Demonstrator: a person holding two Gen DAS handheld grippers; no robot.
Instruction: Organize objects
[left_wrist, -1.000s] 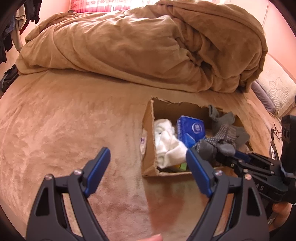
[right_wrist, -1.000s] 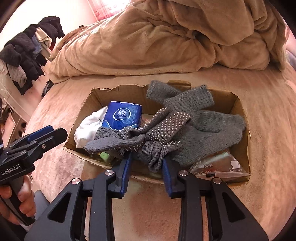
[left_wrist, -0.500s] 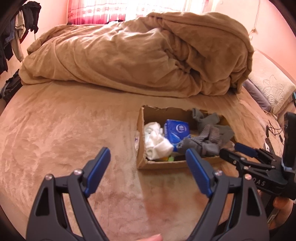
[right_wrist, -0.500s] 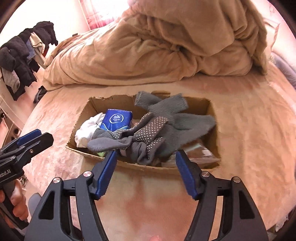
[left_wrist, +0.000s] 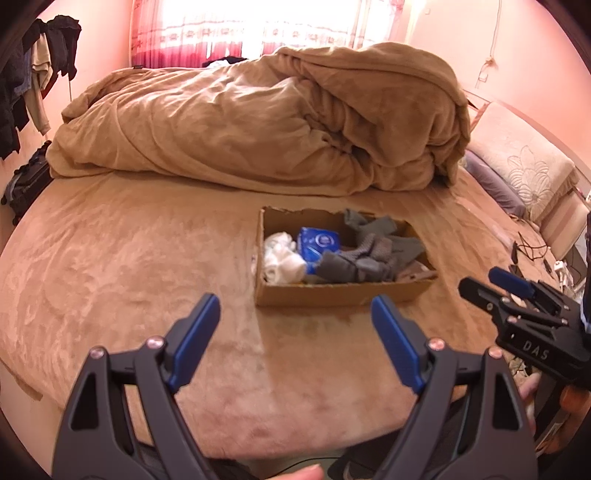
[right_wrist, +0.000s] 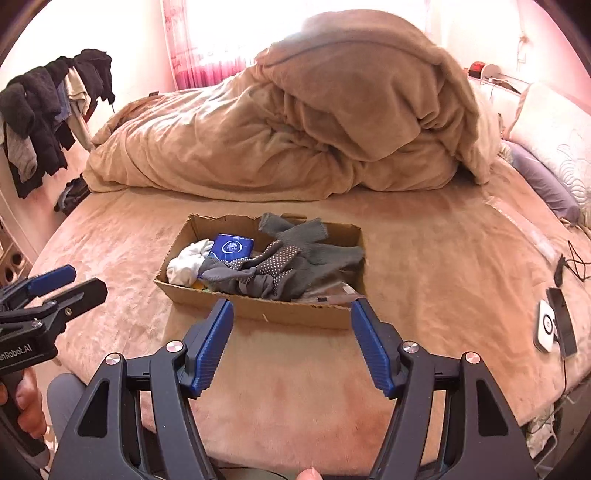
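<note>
A shallow cardboard box (left_wrist: 332, 293) (right_wrist: 288, 314) sits on the brown bed. In it lie grey dotted gloves (left_wrist: 369, 254) (right_wrist: 295, 258), a blue tissue pack (left_wrist: 317, 243) (right_wrist: 232, 249) and a white cloth (left_wrist: 282, 258) (right_wrist: 186, 264). My left gripper (left_wrist: 291, 336) is open and empty, well back from the box on its near left. My right gripper (right_wrist: 291, 339) is open and empty, just in front of the box's near wall. Each gripper also shows at the edge of the other's view.
A heaped brown duvet (left_wrist: 258, 118) (right_wrist: 314, 122) fills the back of the bed. Pillows (right_wrist: 546, 184) lie at the right. Clothes hang on a rack (right_wrist: 44, 110) at the left. A phone and cables (right_wrist: 554, 325) lie at the bed's right edge.
My right gripper let go of the grey gloves, which now lie in the box, and opened wide. Both grippers drew back from the box towards the bed's near edge.
</note>
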